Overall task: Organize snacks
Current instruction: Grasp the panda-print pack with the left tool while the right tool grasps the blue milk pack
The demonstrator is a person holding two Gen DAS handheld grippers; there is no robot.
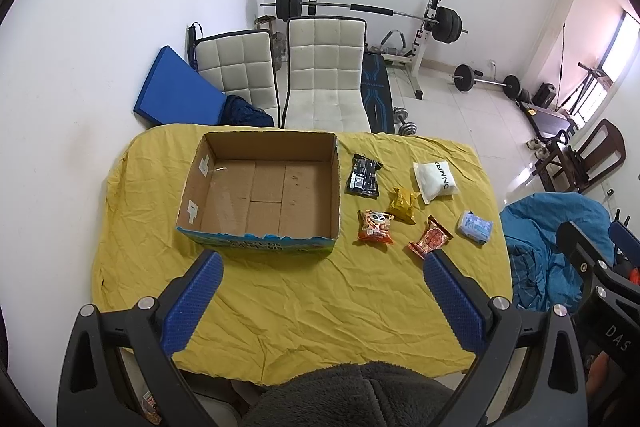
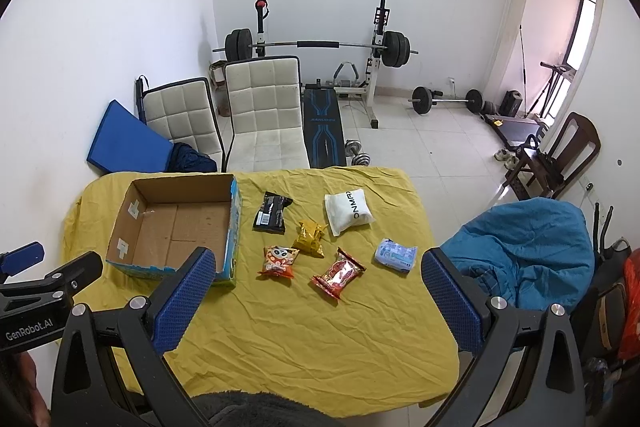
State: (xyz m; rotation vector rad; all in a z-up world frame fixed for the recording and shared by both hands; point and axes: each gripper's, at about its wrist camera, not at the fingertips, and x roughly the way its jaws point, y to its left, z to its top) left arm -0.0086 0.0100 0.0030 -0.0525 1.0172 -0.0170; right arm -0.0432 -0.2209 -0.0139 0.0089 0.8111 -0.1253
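An empty cardboard box [image 1: 264,187] [image 2: 176,223] sits at the left of the yellow-clothed table [image 1: 320,307] [image 2: 320,339]. To its right lie several snack packs: a black one [image 1: 363,174] [image 2: 272,213], a white pouch [image 1: 435,180] [image 2: 349,214], a gold one [image 1: 403,205] [image 2: 310,238], an orange one [image 1: 375,227] [image 2: 279,261], a red one [image 1: 430,237] [image 2: 338,271] and a pale blue one [image 1: 475,226] [image 2: 396,254]. My left gripper [image 1: 323,263] hovers open above the table's near half. My right gripper [image 2: 318,263] is open too, above the snacks, holding nothing.
Two white chairs [image 1: 324,75] [image 2: 264,111] stand behind the table, with a weight bench and barbell rack [image 2: 320,47] beyond. A blue quilt [image 2: 524,247] lies heaped at the table's right. A wooden chair [image 2: 560,155] stands at the far right.
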